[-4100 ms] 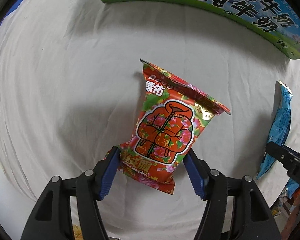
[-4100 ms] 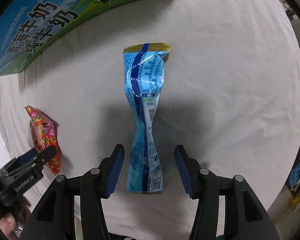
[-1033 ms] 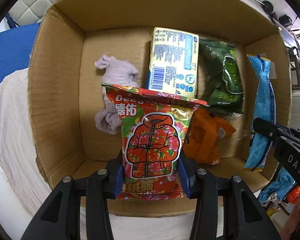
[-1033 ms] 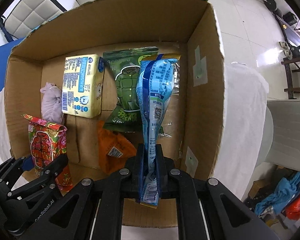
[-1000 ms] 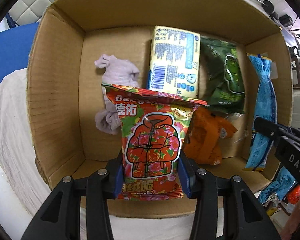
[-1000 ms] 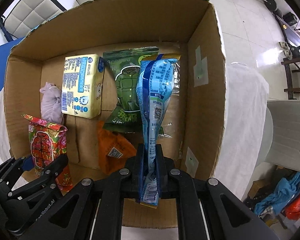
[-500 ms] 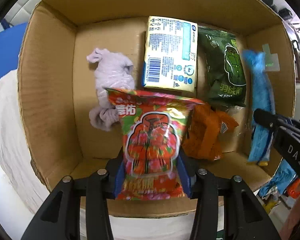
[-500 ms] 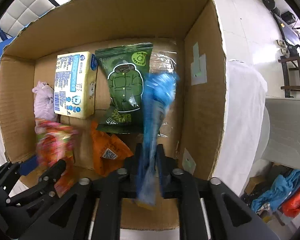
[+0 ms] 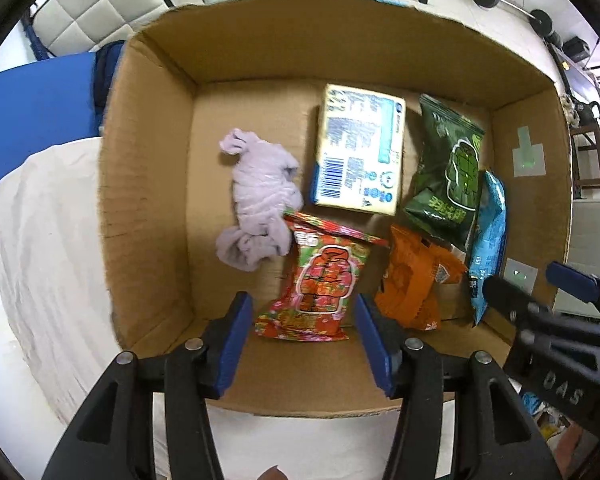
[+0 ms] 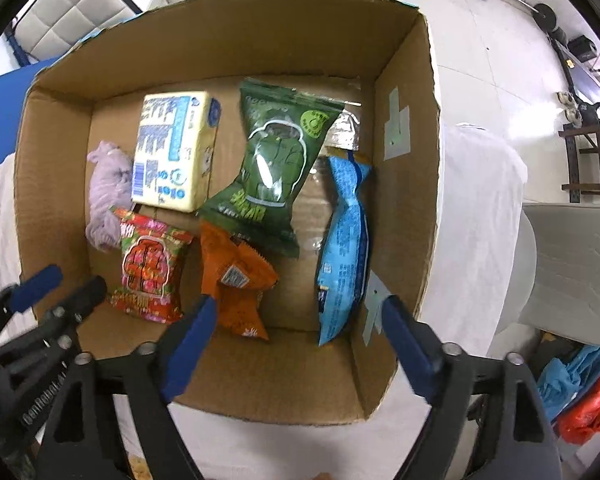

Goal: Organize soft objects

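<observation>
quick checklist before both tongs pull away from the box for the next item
1. Left tongs open, nothing between the fingers: ok.
2. Right tongs open, nothing held: ok.
3. Red floral snack bag lying inside the cardboard box: ok.
4. Blue snack bag inside, leaning by the right wall: ok.
5. Nothing hanging over the box rim: ok.
6. More soft items left to collect on the table: cannot tell, out of view.

Bare box floor [image 9: 208, 184] left of lilac cloth [image 9: 260, 204]; packets crowd middle and right.
</observation>
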### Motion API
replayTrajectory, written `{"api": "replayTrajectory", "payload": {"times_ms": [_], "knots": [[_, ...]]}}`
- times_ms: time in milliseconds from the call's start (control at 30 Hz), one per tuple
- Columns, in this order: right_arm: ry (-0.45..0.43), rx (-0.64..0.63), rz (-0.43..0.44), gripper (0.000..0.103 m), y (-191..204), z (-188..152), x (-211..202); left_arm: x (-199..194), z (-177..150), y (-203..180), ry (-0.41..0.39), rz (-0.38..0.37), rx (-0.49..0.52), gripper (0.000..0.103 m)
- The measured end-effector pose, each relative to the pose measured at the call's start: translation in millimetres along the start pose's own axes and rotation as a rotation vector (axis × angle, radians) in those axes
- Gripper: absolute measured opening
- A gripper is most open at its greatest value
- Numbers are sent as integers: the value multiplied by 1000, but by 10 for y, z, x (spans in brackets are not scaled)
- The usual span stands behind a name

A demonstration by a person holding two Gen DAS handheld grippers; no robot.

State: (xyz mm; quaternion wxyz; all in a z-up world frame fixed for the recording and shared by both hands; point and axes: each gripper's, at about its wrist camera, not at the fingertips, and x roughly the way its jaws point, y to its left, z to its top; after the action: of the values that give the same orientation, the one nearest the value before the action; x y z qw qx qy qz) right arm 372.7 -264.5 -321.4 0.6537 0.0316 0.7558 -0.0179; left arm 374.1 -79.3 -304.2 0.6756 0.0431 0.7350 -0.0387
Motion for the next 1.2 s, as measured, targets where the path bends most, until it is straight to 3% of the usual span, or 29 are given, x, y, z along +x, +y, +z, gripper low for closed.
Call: {"api": "replayTrajectory", "payload": {"times_ms": [67, 100, 167, 267, 533, 733, 933, 1200], "knots": [[-6, -2, 4, 101, 18, -47, -37, -44, -14, 45, -11, 5, -6, 56], [-12, -2, 1, 103, 24, -73, -48, -94, -16, 53, -24, 11, -12, 61], [-17, -2, -1, 103, 33, -119, -55, -174, -18, 92, -60, 25, -23, 82], [-19, 4, 8, 103, 37, -177, -38, -281, -40, 192, -94, 52, -37, 94], [-52, 22, 15, 103, 66, -323, -133, -403, -209, 317, -139, 51, -55, 96], [-144, 28, 27, 103, 56, -612, -501, -727, -477, 339, -214, 31, -73, 96], [-271, 22, 41, 103, 66, -1159, -994, -1220, -975, 320, -347, 56, -78, 96], [-408, 10, 77, 103, 154, -1935, -1641, -1894, -1750, 318, -493, 33, -86, 96]]}}
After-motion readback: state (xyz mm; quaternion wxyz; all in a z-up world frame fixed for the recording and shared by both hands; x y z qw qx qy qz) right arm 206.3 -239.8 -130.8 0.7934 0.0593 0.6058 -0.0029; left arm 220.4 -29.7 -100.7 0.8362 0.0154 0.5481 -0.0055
